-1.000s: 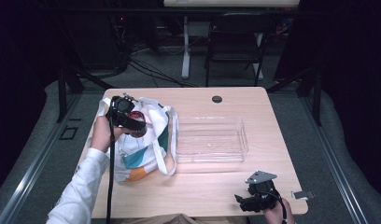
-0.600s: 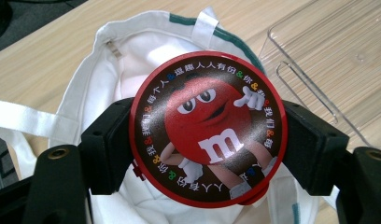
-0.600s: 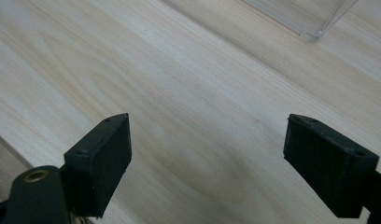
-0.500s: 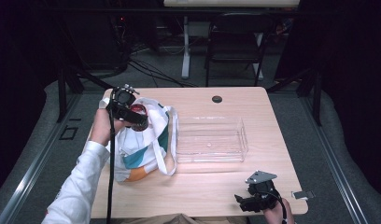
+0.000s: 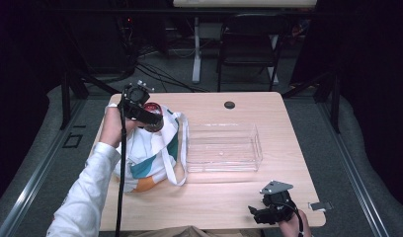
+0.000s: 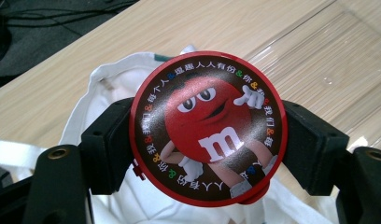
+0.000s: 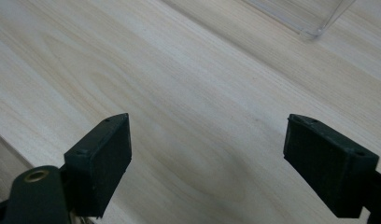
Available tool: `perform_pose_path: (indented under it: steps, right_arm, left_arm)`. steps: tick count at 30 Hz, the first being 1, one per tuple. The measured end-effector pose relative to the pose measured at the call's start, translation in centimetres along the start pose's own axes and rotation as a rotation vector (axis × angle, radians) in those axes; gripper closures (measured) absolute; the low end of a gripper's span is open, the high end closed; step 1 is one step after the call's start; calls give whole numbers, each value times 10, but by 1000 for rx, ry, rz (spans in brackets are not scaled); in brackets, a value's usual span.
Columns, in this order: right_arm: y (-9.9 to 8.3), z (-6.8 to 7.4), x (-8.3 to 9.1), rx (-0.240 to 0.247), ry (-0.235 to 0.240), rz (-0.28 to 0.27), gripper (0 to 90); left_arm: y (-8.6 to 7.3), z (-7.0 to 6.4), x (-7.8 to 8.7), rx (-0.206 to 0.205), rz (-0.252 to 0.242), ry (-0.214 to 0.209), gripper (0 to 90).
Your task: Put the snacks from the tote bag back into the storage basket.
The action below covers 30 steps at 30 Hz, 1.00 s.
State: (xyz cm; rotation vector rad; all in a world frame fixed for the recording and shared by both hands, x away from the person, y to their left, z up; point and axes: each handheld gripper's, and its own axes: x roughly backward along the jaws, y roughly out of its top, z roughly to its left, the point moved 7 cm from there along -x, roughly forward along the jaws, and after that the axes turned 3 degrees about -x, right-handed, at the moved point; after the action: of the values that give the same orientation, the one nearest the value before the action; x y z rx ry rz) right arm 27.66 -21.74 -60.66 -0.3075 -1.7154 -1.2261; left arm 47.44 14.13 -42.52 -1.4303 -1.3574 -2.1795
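Dark floor, cables and a folding chair ring the pale wooden table (image 5: 209,202), which takes up the middle of the high view. On it, at about nine o'clock from the centre, slumps the white tote bag (image 5: 147,158) with teal and orange patches, its mouth open upward; just beside it toward three o'clock sits the clear plastic tray (image 5: 223,148), apparently with nothing in it yet. Above the bag's mouth, at roughly ten o'clock, the left gripper (image 5: 152,118) is clenched on the round red candy tin (image 6: 208,128), both jaws pressing its rim, the cartoon lid facing the camera. So the tin looks lifted out of the bag, while the carry across to the tray and the set-down probably remain, if the tray is where it belongs. At five o'clock, near the table's front edge, the right gripper (image 7: 207,161) hangs released, jaws wide apart over bare wood, with a tray corner toward one o'clock.
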Motion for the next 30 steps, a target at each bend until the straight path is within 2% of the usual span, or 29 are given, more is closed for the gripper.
perform_pose_path:
  steps: [14, 30]
  right_arm:
    - [0, 0, 0, -1, 0, 1, 147]
    - [0, 1, 0, -2, 5, -1, 147]
  left_arm:
    - [17, -22, -8, -32, -23, -47, 261]
    - [32, -56, -24, -76, -37, -118, 261]
